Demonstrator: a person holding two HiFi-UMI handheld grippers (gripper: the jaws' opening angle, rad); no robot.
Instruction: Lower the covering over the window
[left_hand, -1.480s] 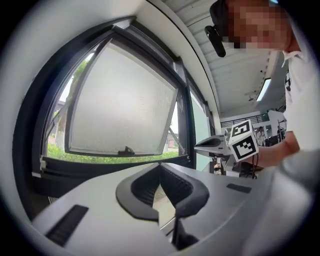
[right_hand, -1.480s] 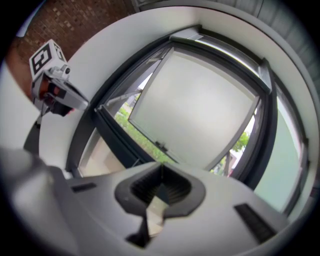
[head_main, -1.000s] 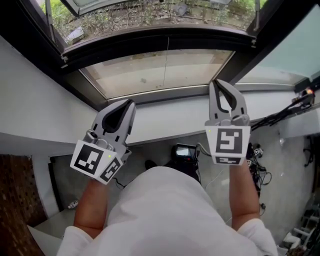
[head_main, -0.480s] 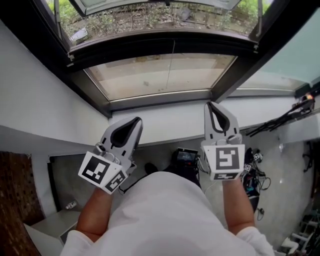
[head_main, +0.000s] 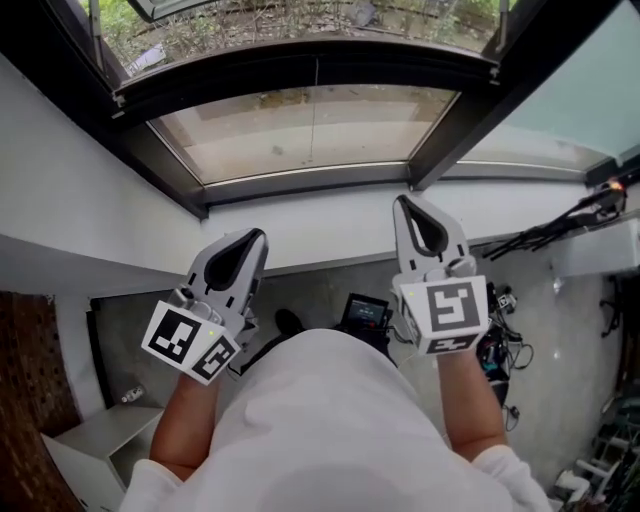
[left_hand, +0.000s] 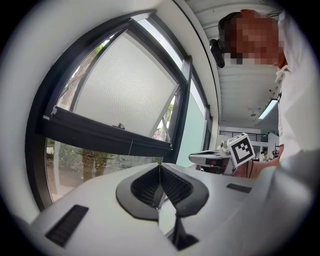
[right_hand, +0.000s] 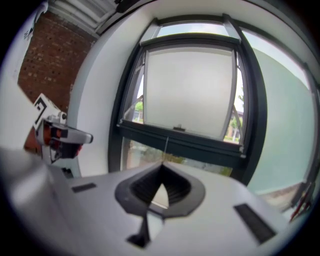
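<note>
Grey concrete floor (head_main: 130, 340) well below both grippers. On it, between the left gripper (head_main: 252, 240) and the right gripper (head_main: 405, 203), a black device (head_main: 363, 309) with a small screen. Right of the right gripper, tangled black cables (head_main: 503, 345). Behind and left of the left gripper, a white cabinet (head_main: 95, 440). White sill (head_main: 320, 230) level across, just past both tips.

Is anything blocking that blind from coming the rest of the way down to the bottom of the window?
Nothing visible does. The blind covers the upper window down to a dark bar. Below that the lower pane is bare, with only a thin cord hanging in front.
</note>
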